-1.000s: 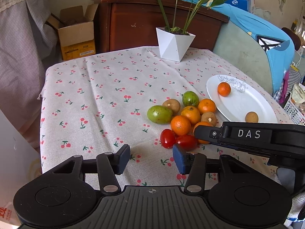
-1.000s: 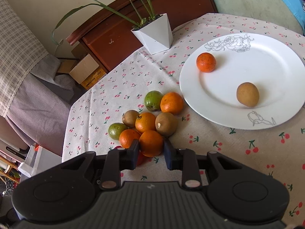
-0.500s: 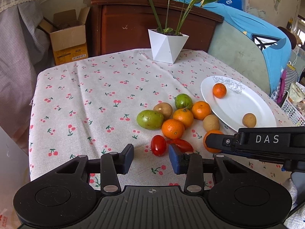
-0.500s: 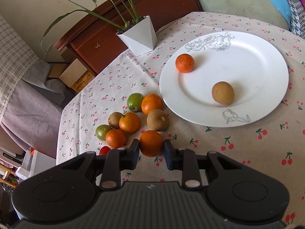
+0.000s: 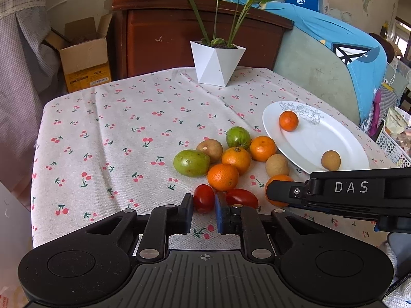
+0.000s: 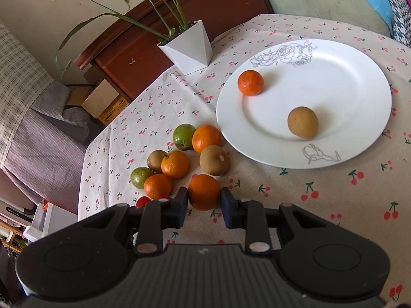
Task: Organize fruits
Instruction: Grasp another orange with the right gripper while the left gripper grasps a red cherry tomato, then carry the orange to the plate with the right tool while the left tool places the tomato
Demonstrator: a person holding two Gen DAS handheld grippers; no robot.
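Low in the left wrist view the left tool has its pads pinched on a small red tomato that sits on the cherry-print bench. In the right wrist view the right tool clamps an orange at bottom centre. The white plate, upper right, carries one orange and one brown fruit. My worry: the tomato is soft and smooth, so a hard squeeze may split it or squirt it out. Lifting could also nudge the second tomato rolling.
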